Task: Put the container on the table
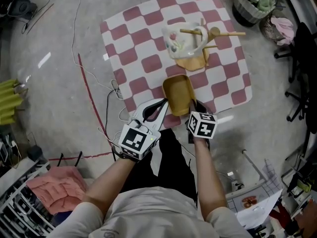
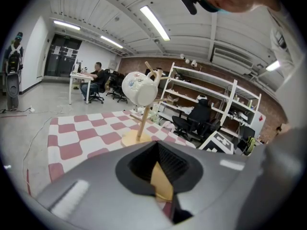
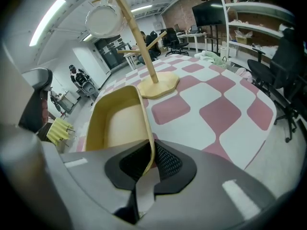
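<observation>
At the lower left of the head view the left claw [image 1: 161,106] reaches up and to the right. Its jaws are nearly together, pinching the left wall of the container [image 1: 179,94]. The left gripper view shows the same: only a thin yellow sliver of that wall stands in the narrow gap between the jaws.

The container sits in the middle of the frame. It is a shallow, open, yellow tray, and it is empty. Its far end lies over the near edge of the tabletop [image 1: 143,38], which is covered by a red and white checked cloth [image 1: 225,90]. Whether its bottom already touches the cloth cannot be told.

Above it, near but apart, a wooden stand [image 1: 195,58] carries a mug [image 1: 181,39].

Just right of the container, the right claw [image 1: 192,104] is closed on the opposite wall. In the right gripper view the thin rim curves down between the jaws.

The tray looks light and thin-walled, probably plastic or bamboo fibre, so it should be fairly stiff but smooth. A pinch on a thin smooth rim can slide, and squeezing from both sides could bow the walls inward.

The two long walls, near the close end where both claws hold now, seem the sensible grip. From there the tray can be kept level while it is lowered. It should come down flat on bare cloth, short of the stand, so that it does not knock the mug.
</observation>
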